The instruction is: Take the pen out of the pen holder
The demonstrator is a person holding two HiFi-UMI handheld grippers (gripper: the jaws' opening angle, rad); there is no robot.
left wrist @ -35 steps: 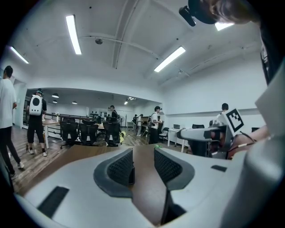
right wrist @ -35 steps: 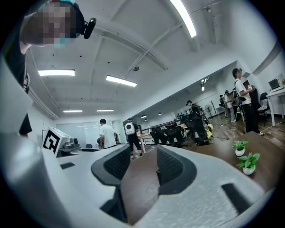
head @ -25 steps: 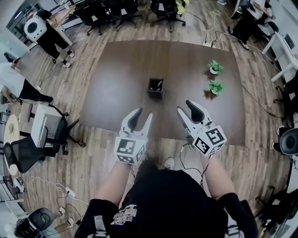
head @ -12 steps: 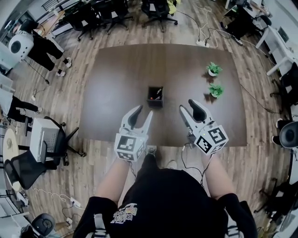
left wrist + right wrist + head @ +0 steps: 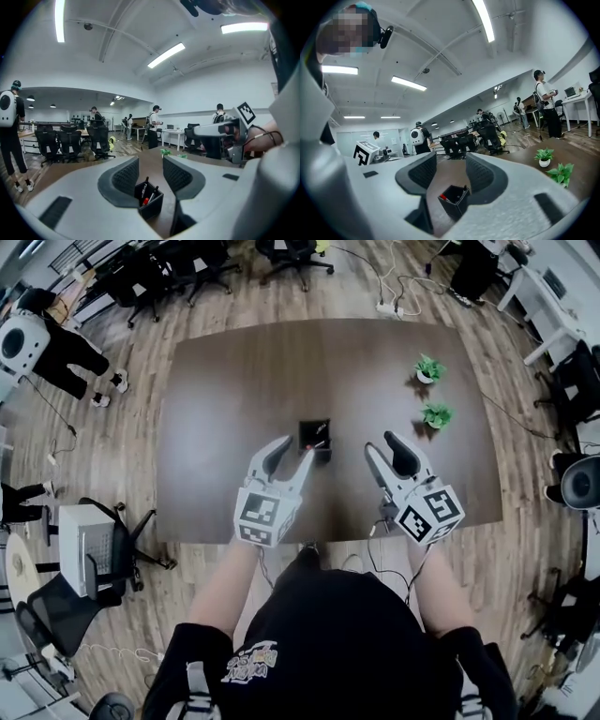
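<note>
Head view: left tool and right tool wide, empty, near holder mid-frame; a skewed reach could tip it or snag two pens.

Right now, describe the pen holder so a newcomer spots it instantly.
Find the big dark-brown table on the wood floor. Near its centre stands a small black square pen holder, pens sticking up; its only neighbours are two green potted plants to the right.

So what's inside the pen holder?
A few pens stand in the holder, one red-tipped. Its walls hide their lower ends and the bottom.
</note>
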